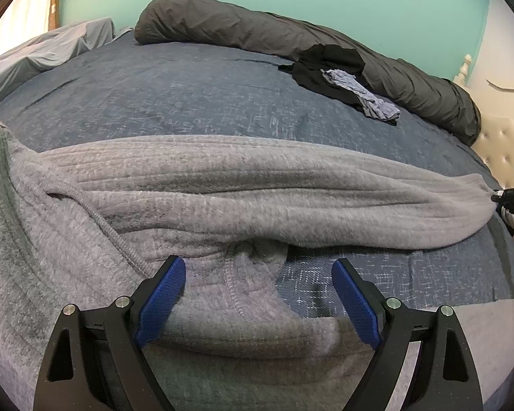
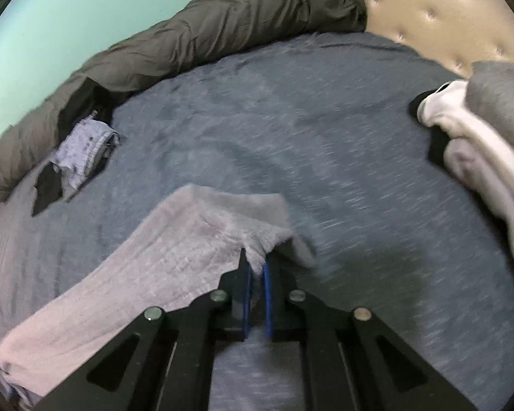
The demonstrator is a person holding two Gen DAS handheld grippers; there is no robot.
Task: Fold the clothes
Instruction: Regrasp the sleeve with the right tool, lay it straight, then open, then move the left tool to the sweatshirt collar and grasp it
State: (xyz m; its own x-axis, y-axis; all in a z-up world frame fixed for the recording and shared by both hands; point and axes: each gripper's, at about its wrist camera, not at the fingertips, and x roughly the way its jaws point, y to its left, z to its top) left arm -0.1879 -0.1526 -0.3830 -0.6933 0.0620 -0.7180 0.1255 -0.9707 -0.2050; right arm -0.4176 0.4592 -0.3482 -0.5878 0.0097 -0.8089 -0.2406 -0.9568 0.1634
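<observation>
While the right gripper (image 2: 257, 267) pinches the end of a grey sweatshirt sleeve (image 2: 174, 239) between pads drawn close together, the left gripper (image 1: 258, 294) hovers with its blue pads spread wide and nothing clamped between them. Directly below that open gap lies a rounded fold of the grey sweatshirt (image 1: 174, 185), with its drawstring (image 1: 102, 222) running off to the left. The sleeve stretches taut across the blue bedspread (image 1: 188, 96) toward the right gripper at the far edge of the left view. By my judgement the step in hand is carrying the sleeve over the body to make a fold; the blur in the right view suggests that hand is in motion. Next the sleeve needs laying flat and square on the body, with the left gripper pinning or smoothing the cloth beneath it. Farther off lie a small pile of dark and pale clothes (image 1: 346, 78) and a rolled dark duvet (image 1: 243, 27).
</observation>
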